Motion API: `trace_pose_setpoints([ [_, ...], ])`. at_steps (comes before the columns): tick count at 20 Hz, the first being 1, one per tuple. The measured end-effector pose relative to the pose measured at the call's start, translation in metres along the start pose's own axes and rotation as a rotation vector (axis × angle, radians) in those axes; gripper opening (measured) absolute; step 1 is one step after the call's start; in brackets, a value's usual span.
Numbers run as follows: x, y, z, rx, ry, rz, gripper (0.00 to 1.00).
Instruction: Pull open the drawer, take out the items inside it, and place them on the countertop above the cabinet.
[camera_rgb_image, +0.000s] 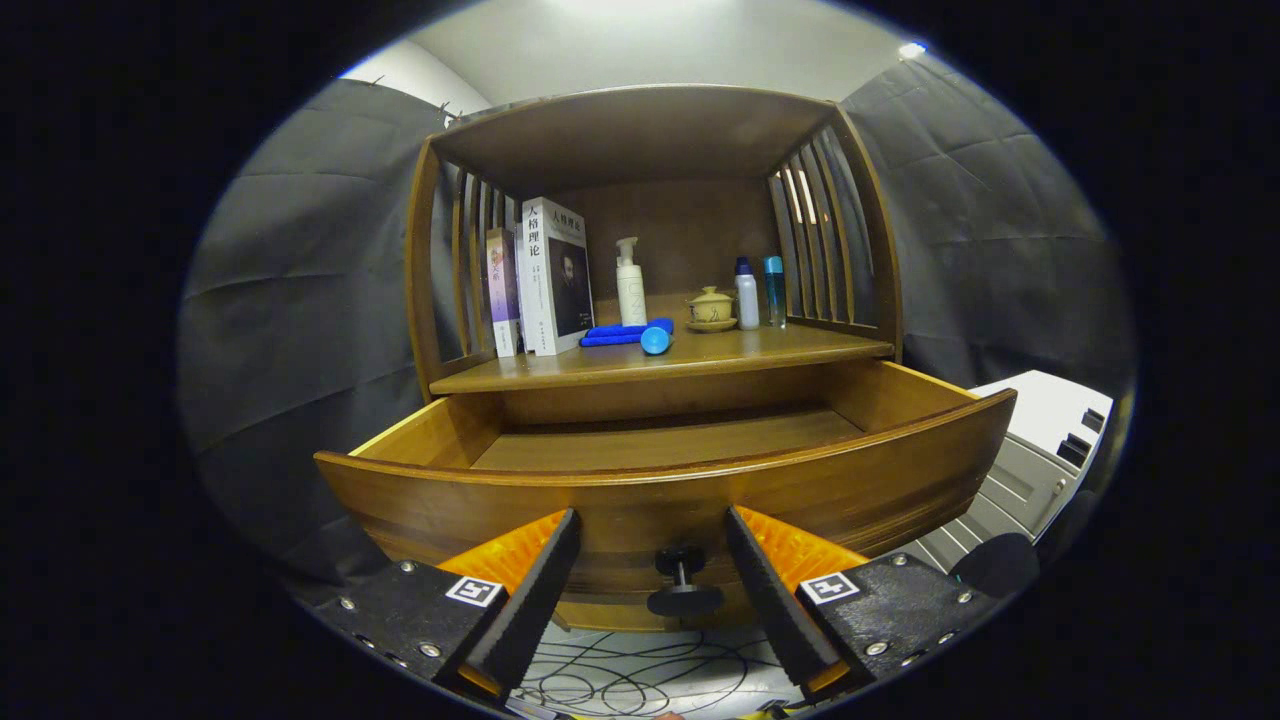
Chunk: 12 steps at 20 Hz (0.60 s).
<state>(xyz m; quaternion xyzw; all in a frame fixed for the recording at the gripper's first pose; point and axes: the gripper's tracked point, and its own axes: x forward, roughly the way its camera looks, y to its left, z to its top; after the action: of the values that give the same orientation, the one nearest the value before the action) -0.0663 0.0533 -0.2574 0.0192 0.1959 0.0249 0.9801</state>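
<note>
1. The gripper (652, 560) is released, its 2 fingers spread either side of the drawer knob (684, 585) without touching it.
2. The drawer (660, 490) stands pulled open; the visible part of its floor looks bare.
3. On the countertop (760, 352) lie a blue cloth (612, 334) and blue cylinder (655, 340), beside books (545, 280) and bottles (630, 285).
4. Risk: the high drawer front hides its near floor, so an item could be missed.

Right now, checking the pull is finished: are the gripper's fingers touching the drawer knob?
Apart. In the gripper view, the gripper is open, and the knob sits between its fingers with clear gaps on both sides.
</note>
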Motion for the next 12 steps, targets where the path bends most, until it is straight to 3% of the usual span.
trace_pose_setpoints([
  [12,0.083,0.001,0.017,-0.003,-0.025,-0.006,0.93],
])
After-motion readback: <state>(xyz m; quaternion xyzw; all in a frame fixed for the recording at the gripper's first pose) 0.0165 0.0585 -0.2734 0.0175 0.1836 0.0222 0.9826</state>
